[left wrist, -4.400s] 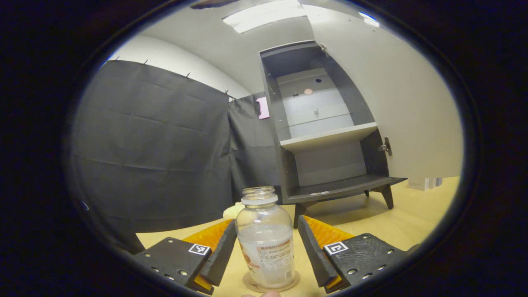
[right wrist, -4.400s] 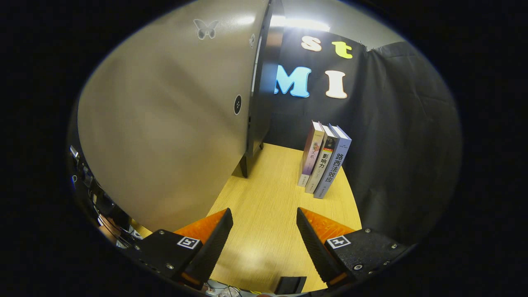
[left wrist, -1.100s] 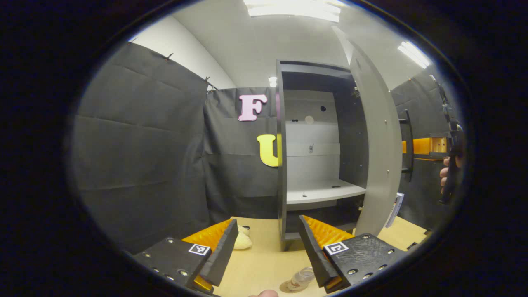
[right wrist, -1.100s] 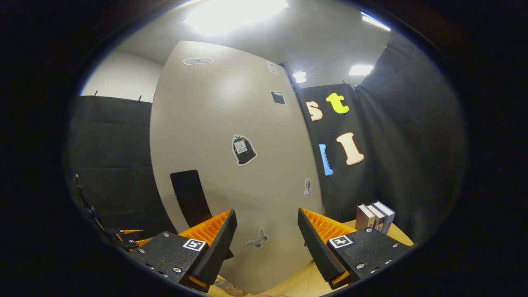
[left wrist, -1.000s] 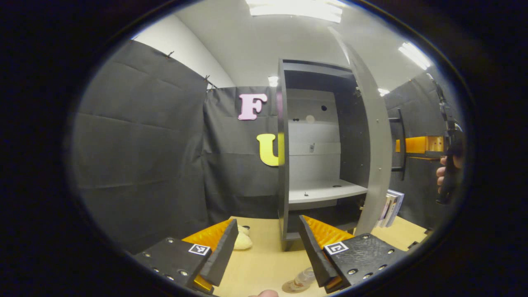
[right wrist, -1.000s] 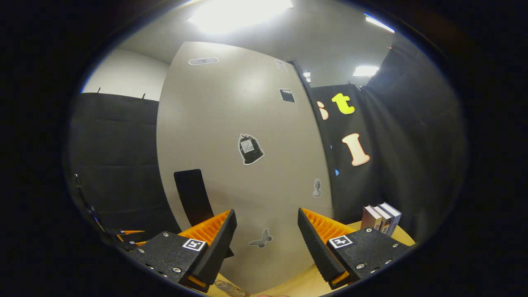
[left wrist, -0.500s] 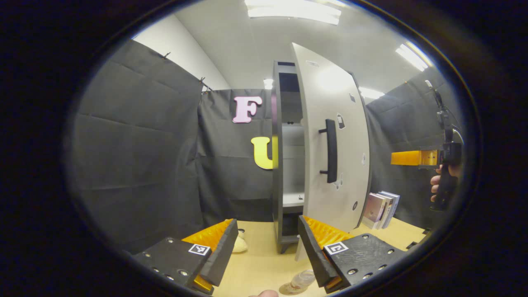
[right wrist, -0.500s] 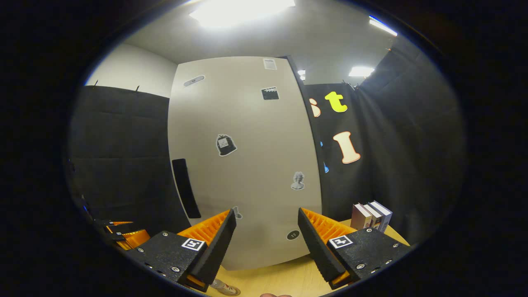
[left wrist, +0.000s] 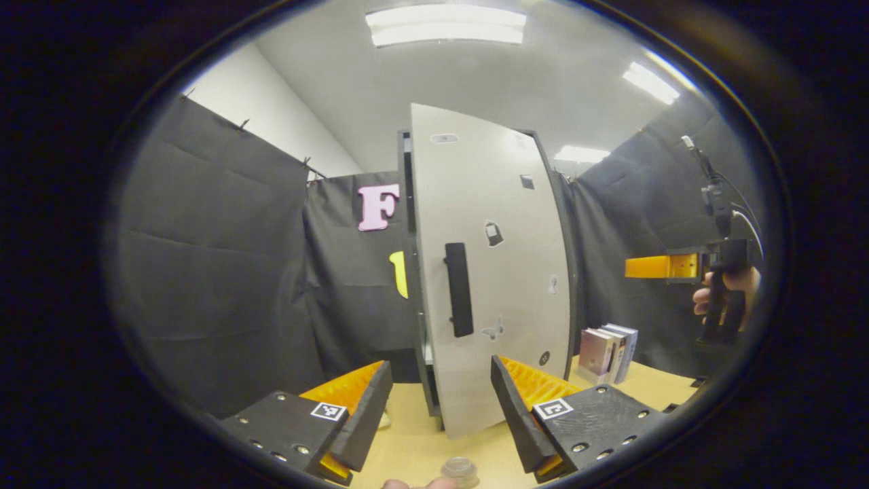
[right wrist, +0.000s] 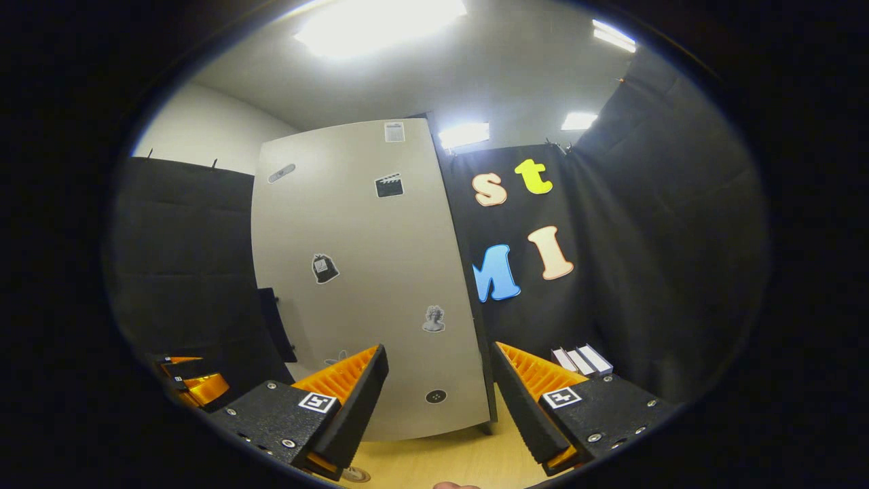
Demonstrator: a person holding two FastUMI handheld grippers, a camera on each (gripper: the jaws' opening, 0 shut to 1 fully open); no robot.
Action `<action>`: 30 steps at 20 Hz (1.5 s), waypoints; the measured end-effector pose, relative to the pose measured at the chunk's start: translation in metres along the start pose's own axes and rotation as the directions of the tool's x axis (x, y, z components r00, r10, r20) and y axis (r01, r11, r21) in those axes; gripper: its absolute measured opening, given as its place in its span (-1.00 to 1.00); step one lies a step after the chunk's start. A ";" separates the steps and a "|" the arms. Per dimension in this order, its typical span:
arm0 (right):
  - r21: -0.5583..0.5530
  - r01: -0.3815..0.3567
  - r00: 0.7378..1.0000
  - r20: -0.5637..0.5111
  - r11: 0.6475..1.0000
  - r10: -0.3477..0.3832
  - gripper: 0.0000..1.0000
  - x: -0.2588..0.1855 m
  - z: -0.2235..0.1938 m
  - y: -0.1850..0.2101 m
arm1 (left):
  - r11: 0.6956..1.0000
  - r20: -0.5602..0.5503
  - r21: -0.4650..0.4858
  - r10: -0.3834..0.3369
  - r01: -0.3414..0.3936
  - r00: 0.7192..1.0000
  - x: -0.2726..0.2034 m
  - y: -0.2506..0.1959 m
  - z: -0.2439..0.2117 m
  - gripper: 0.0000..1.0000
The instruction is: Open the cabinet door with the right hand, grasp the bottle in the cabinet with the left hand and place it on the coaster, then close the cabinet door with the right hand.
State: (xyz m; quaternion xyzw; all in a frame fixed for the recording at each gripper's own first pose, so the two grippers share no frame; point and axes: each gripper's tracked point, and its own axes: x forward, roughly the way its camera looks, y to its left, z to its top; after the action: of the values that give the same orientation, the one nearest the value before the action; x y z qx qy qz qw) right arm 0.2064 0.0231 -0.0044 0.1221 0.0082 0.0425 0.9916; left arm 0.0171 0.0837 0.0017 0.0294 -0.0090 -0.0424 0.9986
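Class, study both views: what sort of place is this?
Probably a staged recording booth: black cloth walls, a tall pale sticker-covered cabinet door, and upright books on a light wooden tabletop.

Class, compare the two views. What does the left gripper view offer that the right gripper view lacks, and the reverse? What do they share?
Left gripper view: the bottle, its mouth at the bottom edge, and a hand holding the right gripper out toward the cabinet door. Right gripper view: the left gripper, low at the left. Both: the stickered door, nearly shut, its black handle, the books and the wooden table.
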 end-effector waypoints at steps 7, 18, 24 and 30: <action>-0.020 -0.052 0.999 0.004 0.998 0.052 0.88 -0.009 0.006 0.002 | 1.000 0.001 -0.007 0.004 -0.004 1.000 -0.007 -0.019 0.012 0.79; -0.025 -0.021 1.000 0.000 0.999 0.021 0.88 -0.012 0.009 -0.012 | 1.000 0.030 -0.026 -0.012 0.013 0.999 0.004 -0.025 0.023 0.68; -0.037 -0.018 1.000 -0.002 0.999 0.018 0.89 -0.015 0.006 -0.016 | 1.000 0.034 -0.022 -0.021 0.022 0.999 0.000 -0.032 0.023 0.68; -0.025 -0.030 1.000 -0.011 0.999 0.029 0.89 -0.022 0.007 -0.027 | 0.999 0.028 -0.034 -0.015 0.016 0.999 0.001 -0.042 0.022 0.79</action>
State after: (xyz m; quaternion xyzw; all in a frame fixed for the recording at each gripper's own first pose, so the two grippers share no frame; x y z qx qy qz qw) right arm 0.1873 -0.0062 -0.0039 0.1094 0.0111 0.0579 0.9922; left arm 0.0141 0.0406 0.0215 0.0115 -0.0218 -0.0507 0.9984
